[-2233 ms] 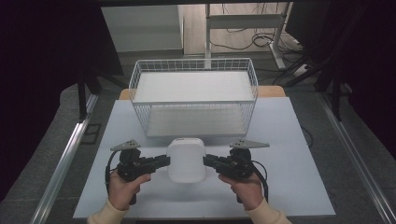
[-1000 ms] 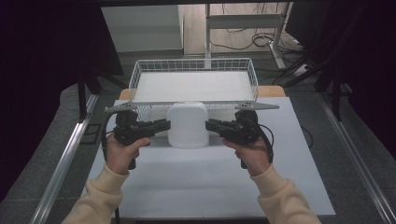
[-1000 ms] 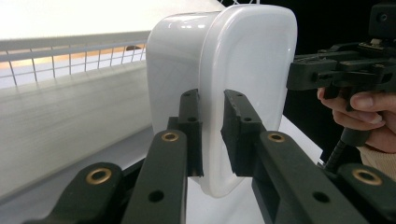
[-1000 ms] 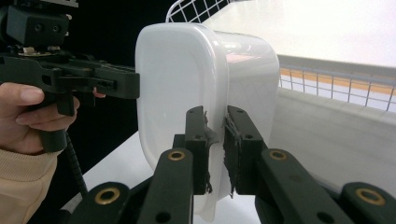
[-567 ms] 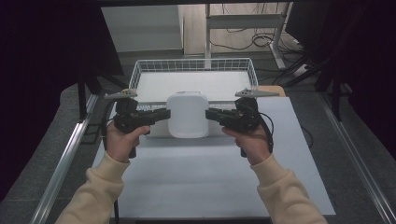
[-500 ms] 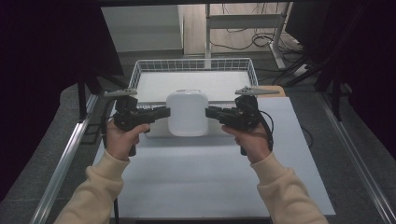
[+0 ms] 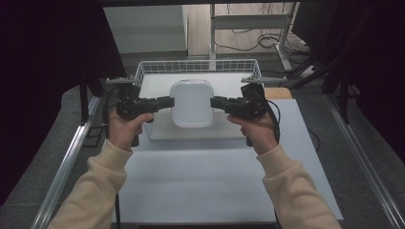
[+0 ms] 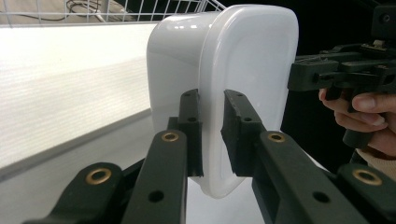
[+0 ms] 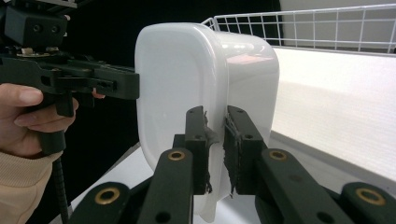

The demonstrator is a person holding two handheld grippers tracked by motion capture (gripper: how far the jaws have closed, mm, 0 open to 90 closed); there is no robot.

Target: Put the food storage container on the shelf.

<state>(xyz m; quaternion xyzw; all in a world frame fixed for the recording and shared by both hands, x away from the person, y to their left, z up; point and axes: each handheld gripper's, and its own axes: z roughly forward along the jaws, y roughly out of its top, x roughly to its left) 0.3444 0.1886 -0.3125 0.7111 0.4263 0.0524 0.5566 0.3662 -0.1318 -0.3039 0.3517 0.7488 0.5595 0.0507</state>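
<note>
you have the white rounded plastic tub [image 7: 192,102] lifted off the tabletop [image 7: 210,186], over the near edge of the white wire basket [image 7: 198,67] – likely where it is headed. the left tool [image 7: 165,101] and the right tool [image 7: 217,101] each pinch the tub's thin rim from opposite sides – two grips keep a wide, smooth tub level

The high view is dim and slightly soft, its side edges sunk in near-black, while the white table [image 7: 215,191] is evenly lit with faint shadows. In both gripper views the white container [image 8: 243,70] shows glossy glare streaks; the nearest jaw parts are slightly blurred.
</note>
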